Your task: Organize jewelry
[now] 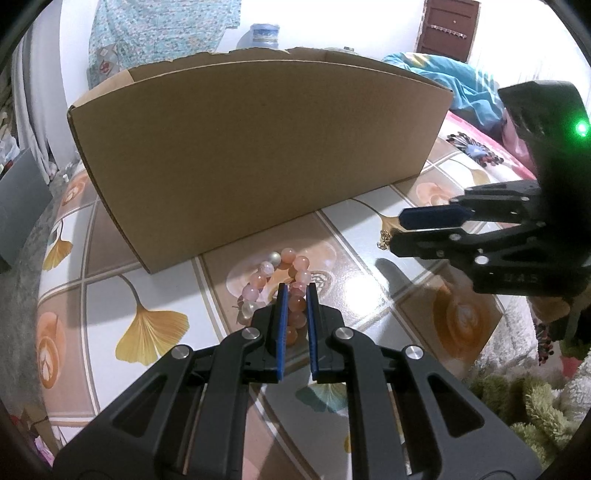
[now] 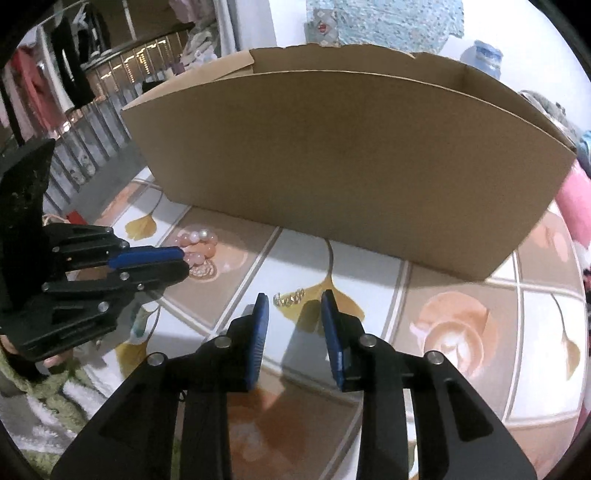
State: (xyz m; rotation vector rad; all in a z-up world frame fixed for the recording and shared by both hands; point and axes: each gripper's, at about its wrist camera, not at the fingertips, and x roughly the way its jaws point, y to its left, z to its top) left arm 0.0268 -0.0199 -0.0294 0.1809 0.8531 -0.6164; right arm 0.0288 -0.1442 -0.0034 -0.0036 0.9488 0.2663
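A pink bead bracelet (image 1: 284,273) lies on the patterned table in front of a brown cardboard box (image 1: 258,147). My left gripper (image 1: 296,291) is shut on the near side of the bracelet, with beads between its blue pads. It also shows in the right wrist view (image 2: 181,258), with the bracelet (image 2: 201,243) beside it. A small gold chain piece (image 2: 289,297) lies on the table just ahead of my right gripper (image 2: 295,301), which is open and empty. The right gripper also shows in the left wrist view (image 1: 400,229), next to the chain (image 1: 385,238).
The cardboard box (image 2: 351,166) stands open-topped across the back of the table (image 2: 461,332). A green and white fluffy cloth (image 1: 524,398) lies at the near right edge. Bedding and a water jug (image 1: 263,35) sit behind the box.
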